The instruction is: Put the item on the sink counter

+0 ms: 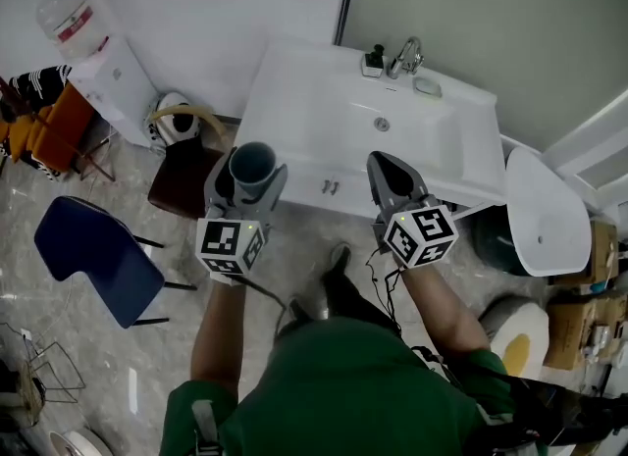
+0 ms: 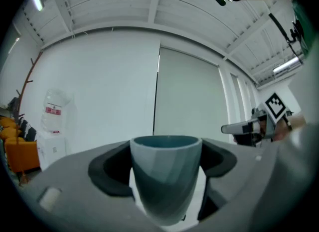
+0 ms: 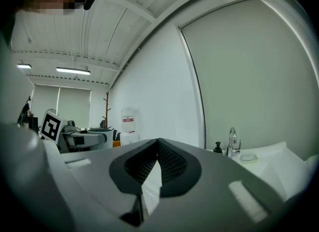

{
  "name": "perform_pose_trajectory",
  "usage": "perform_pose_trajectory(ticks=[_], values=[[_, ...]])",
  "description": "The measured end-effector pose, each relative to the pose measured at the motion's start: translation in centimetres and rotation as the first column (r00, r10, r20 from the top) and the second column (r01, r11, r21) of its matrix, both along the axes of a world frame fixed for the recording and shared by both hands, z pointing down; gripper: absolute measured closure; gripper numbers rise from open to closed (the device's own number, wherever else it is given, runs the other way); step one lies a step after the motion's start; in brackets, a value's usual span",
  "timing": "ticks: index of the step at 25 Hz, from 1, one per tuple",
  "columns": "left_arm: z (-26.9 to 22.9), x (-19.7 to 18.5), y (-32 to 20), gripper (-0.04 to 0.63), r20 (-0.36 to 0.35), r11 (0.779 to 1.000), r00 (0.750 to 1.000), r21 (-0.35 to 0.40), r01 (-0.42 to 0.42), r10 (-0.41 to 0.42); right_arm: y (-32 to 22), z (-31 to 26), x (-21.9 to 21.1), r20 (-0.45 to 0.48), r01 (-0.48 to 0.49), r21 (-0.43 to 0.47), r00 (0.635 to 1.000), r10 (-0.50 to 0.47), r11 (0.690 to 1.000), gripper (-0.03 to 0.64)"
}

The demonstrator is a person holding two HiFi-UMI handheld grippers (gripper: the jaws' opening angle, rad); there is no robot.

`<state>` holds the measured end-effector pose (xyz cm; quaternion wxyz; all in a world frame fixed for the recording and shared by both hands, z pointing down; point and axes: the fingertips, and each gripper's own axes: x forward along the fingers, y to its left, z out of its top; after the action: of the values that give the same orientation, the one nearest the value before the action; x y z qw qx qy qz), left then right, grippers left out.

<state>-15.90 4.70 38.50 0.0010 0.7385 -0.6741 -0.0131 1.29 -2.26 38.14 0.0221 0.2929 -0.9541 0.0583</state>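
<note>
A blue-grey cup stands upright between the jaws of my left gripper, which is shut on it, held in the air in front of the white sink counter. In the left gripper view the cup fills the gap between the dark pads. My right gripper hovers to the right at the counter's front edge, shut and holding nothing; its pads meet at the tips. The basin drain and the tap lie beyond.
A soap dispenser and a soap dish sit by the tap. A water dispenser, a blue chair and a brown stool stand to the left. A toilet is at the right.
</note>
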Motion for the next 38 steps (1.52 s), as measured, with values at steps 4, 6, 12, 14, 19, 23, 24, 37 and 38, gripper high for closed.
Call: perform_pose_trajectory(ticks=[4,6,12,14,19,23,24,37,38], values=[[0.3,-0.8,-3.9,0.206,0.023,1.0,1.0,-0.021,0.021,-0.02,-4.4,0.6,-2.0,0.033,0.036,-0.019,0.999,-0.036,0.999,0.618],[-0.2,-1.9,-5.9,0.206,0.019,0.999,0.999,-0.022,0.039,-0.039,-6.6,0.5,-3.5,0.043,0.068,-0.015,0.997,-0.068,0.998,0.618],[-1.6,-3.9,-15.0,0.206,-0.02,0.996,0.996,-0.015,0.092,-0.092,-15.3,-0.4,-6.0,0.053,0.146,0.01,0.988,-0.147,0.989,0.618],[-1.4,-3.6,-18.0,0.205,-0.008,0.995,0.995,-0.034,0.097,-0.097,-18.3,0.1,-5.9,0.06,0.155,-0.012,0.986,-0.154,0.988,0.618],[-0.6,-3.2,-23.9,0.205,0.017,0.992,0.995,-0.075,0.104,-0.103,-24.3,0.7,-5.8,0.069,0.166,-0.042,0.984,-0.163,0.985,0.618],[-0.1,-3.0,-27.0,0.204,0.028,0.991,0.995,-0.092,0.096,-0.094,-27.2,1.4,-5.4,0.075,0.157,-0.058,0.985,-0.153,0.986,0.618],[-0.1,-3.1,-27.8,0.205,0.032,0.991,0.996,-0.094,0.092,-0.089,-27.8,1.5,-5.4,0.075,0.152,-0.062,0.986,-0.148,0.986,0.618],[2.4,-7.0,-39.4,0.204,0.043,0.99,0.996,-0.117,-0.075,0.081,-35.0,3.1,-6.4,0.013,-0.045,-0.092,0.999,0.047,0.995,0.618],[2.8,-7.4,-40.6,0.204,0.054,0.988,0.993,-0.119,-0.096,0.103,-35.6,3.2,-6.5,0.006,-0.07,-0.094,0.997,0.071,0.993,0.618]])
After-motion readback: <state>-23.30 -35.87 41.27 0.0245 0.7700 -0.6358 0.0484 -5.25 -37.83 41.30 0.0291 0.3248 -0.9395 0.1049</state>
